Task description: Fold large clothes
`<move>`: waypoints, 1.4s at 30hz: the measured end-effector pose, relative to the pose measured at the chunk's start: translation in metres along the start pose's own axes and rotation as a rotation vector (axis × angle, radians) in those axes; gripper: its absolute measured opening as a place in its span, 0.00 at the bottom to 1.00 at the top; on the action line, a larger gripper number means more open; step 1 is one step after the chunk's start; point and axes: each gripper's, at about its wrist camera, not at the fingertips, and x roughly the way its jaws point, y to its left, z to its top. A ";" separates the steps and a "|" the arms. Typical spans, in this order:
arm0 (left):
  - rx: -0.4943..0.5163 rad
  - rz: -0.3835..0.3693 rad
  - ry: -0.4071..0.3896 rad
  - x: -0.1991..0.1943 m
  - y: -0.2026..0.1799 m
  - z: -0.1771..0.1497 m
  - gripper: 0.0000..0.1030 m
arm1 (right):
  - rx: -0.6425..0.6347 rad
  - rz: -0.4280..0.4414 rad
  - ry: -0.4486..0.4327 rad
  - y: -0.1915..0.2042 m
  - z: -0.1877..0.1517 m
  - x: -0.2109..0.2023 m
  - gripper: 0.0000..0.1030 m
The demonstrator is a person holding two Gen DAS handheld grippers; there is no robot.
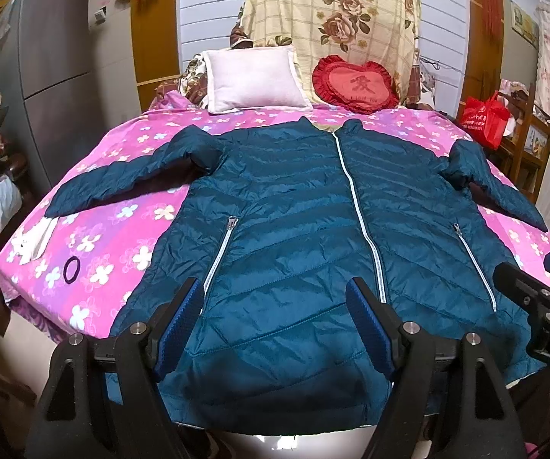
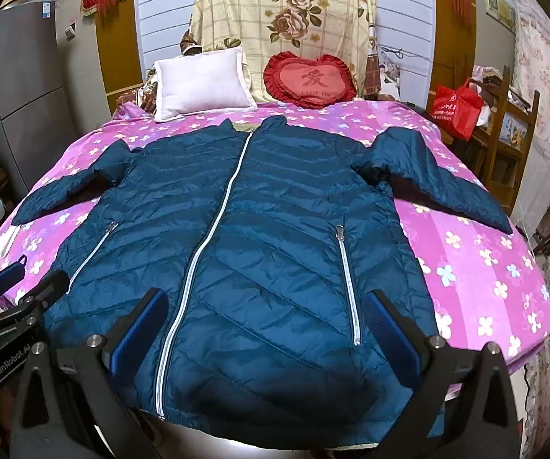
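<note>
Jacket (image 1: 294, 229) flat on bed; L gripper (image 1: 275, 317), R gripper (image 2: 267, 325) jaws wide, empty; hair tie (image 1: 71, 269) L view only.

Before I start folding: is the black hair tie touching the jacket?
Apart. The left wrist view shows the hair tie on pink sheet, clear of the jacket.

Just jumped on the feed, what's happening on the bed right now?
A teal puffer jacket lies flat, zipped and face up on the pink floral bedsheet, both sleeves spread out to the sides. The left gripper and right gripper hover open above the hem, holding nothing. No fold has been made yet.
</note>
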 end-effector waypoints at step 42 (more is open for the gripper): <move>-0.001 0.016 0.045 0.027 -0.003 0.004 0.53 | 0.016 0.010 0.052 -0.001 0.004 0.032 1.00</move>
